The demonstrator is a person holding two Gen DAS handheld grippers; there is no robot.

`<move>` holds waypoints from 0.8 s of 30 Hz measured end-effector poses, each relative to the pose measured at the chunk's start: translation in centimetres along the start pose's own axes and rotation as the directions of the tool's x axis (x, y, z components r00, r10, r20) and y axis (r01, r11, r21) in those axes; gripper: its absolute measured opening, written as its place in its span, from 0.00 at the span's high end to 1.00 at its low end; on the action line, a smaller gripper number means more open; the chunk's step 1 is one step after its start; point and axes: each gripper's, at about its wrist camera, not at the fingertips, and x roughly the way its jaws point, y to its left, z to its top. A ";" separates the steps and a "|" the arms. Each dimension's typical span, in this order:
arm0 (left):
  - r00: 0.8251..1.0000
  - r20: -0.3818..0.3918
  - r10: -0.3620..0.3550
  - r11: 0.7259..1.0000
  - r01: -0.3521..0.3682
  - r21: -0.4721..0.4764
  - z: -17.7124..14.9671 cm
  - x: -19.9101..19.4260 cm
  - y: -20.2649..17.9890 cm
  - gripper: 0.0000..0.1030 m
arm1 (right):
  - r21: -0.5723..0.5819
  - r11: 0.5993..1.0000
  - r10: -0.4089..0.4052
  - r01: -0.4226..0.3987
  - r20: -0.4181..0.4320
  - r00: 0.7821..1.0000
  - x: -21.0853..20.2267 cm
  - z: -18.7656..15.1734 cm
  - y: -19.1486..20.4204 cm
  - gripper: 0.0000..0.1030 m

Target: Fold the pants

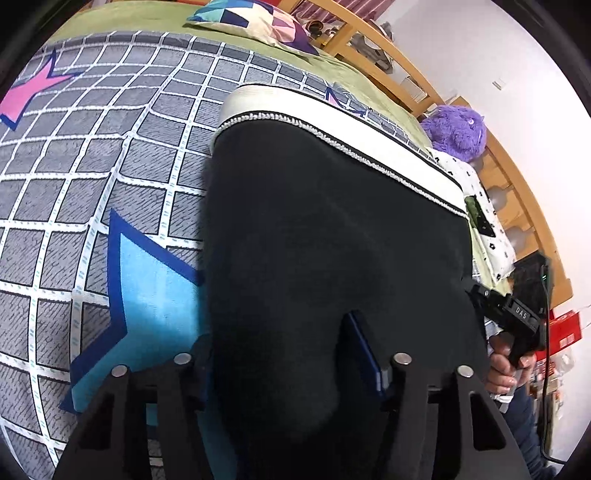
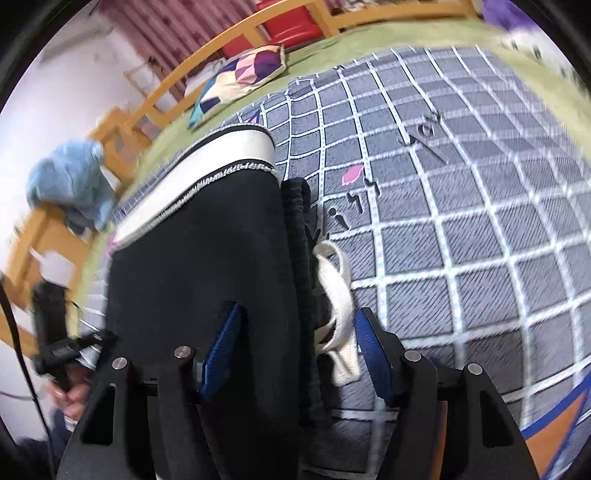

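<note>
Black pants [image 1: 325,236] with a white side stripe [image 1: 332,114] lie folded on a grey grid bedspread [image 1: 92,155]. My left gripper [image 1: 284,354] has its blue-padded fingers [image 1: 365,354] wide apart, with the black fabric bulging between them. In the right wrist view the same pants [image 2: 199,243] show a white stripe [image 2: 207,166] and a white drawstring [image 2: 338,295]. My right gripper [image 2: 299,347] has its blue fingers [image 2: 225,347] apart around the pants' edge and the drawstring. Each view shows the other gripper at the pants' far side [image 1: 513,317] [image 2: 59,347].
The bedspread has blue [image 1: 155,291] and pink stars [image 1: 26,96] over a green sheet [image 1: 147,14]. A patterned pillow [image 1: 255,18] lies at the far end. A purple plush [image 1: 458,129] and a blue plush [image 2: 70,181] sit by the wooden bed frame [image 1: 517,173].
</note>
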 end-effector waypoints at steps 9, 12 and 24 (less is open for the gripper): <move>0.996 0.026 -0.081 0.996 0.083 -0.041 1.3 -2.0 0.3 0.78 | 0.079 0.996 0.033 -0.039 0.075 0.997 -0.3 -0.8 1.9 0.73; 0.993 0.051 -0.103 0.994 0.104 -0.021 2.1 -3.8 -0.2 0.80 | 0.096 0.995 0.016 -0.027 0.118 0.993 -2.0 -0.9 3.8 0.77; 0.995 0.093 0.041 0.999 -0.041 -0.004 5.7 -15.3 10.1 0.83 | 0.006 0.984 0.176 -0.178 0.126 0.976 2.1 -4.1 17.9 0.79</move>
